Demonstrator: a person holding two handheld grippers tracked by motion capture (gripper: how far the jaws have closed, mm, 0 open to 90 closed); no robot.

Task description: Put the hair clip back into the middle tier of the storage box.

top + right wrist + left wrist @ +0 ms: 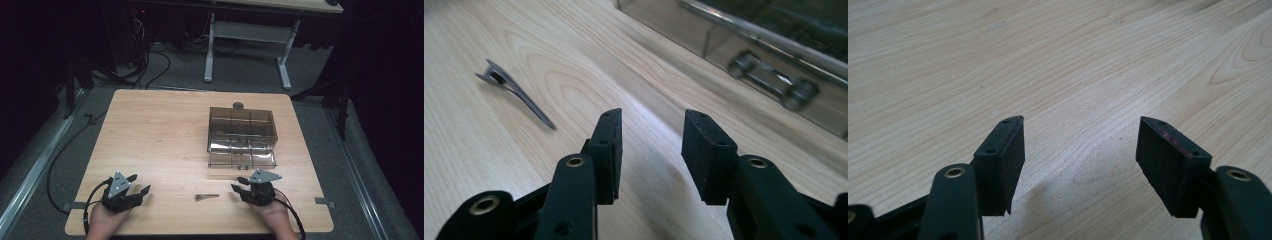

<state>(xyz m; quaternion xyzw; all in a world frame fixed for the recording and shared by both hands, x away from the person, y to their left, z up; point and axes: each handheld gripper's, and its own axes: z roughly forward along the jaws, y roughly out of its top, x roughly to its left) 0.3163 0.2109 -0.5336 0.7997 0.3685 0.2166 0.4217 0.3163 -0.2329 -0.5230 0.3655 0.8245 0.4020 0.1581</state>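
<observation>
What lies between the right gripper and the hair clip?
Bare tabletop, seen in the high view: nothing lies between the right gripper and the hair clip.

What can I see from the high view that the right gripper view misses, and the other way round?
The high view adds the left hand-held gripper, open over bare wood, and the cables on the floor. The right gripper view adds the handle on the box's front, up close. Both share the clip, the box, the table and the open right hand-held gripper.

We held the right gripper with its jaws apart over the table, a metal clip lying left, the smoky drawer box right.
</observation>
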